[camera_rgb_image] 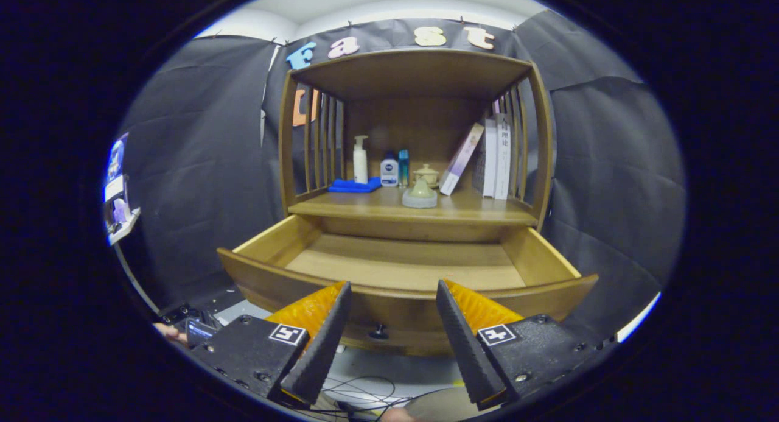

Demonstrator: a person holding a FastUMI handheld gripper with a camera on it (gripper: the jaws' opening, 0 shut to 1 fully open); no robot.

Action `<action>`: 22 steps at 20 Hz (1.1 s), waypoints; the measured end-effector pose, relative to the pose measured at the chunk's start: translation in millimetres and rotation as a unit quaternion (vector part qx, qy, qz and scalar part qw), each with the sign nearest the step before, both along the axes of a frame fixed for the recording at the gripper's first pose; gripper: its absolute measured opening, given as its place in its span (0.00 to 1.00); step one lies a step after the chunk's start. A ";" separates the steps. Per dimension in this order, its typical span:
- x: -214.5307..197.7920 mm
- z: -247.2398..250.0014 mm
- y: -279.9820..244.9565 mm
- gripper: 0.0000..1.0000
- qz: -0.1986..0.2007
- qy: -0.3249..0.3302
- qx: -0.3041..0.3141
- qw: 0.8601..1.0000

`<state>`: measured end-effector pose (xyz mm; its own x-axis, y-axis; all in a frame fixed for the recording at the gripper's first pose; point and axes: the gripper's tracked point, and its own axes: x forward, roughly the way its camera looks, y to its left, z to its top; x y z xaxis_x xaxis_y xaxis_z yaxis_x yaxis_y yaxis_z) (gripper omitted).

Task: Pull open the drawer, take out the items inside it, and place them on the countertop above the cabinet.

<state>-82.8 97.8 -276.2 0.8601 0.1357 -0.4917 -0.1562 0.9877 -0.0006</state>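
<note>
While the claw (393,300) hangs spread apart in front of the cabinet, pinching nothing, its two fingers (322,343) flank the knob (378,332) on the drawer front without touching it.

Drawer (401,270): one, wooden, pulled fully out toward the claw. Its long axis runs side to side, across the line of the fingers; its open top faces up. The visible floor of the drawer is bare wood. The knob sits at the middle of the front panel, just below and between the fingertips.

Worktop (475,212): the wooden surface directly above the drawer, inside a slatted cabinet (414,69) with an open front. It carries, counted from one side to the other:
- one blue folded cloth (353,186), lying flat;
- one white pump bottle (360,160), upright, standing on or just behind the cloth;
- one small white bottle with a blue cap (389,171), upright, beside it;
- one slim teal tube (403,167), upright;
- one pale green lidded vessel (420,195), nearest the front edge;
- one cream lidded pot (426,175), just behind it;
- one book (461,159) leaning on a tilt against the upright books (496,159); their count is not clear, at least two.
</note>
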 end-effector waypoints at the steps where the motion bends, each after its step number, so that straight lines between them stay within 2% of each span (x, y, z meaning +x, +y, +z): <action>1: -3.9 -5.7 -2.2 0.88 -0.003 0.001 -0.007 1.000; 12: -9.1 -63.6 3.8 0.89 -0.027 0.023 -0.024 0.999; 20: 11.0 -78.6 5.9 0.89 -0.060 -0.006 -0.093 0.994; 22: 10.5 -78.5 5.5 0.92 -0.067 -0.011 -0.109 0.992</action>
<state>-72.2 103.4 -354.6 0.8743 -0.0881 -0.4774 -0.0206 0.9758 -0.2178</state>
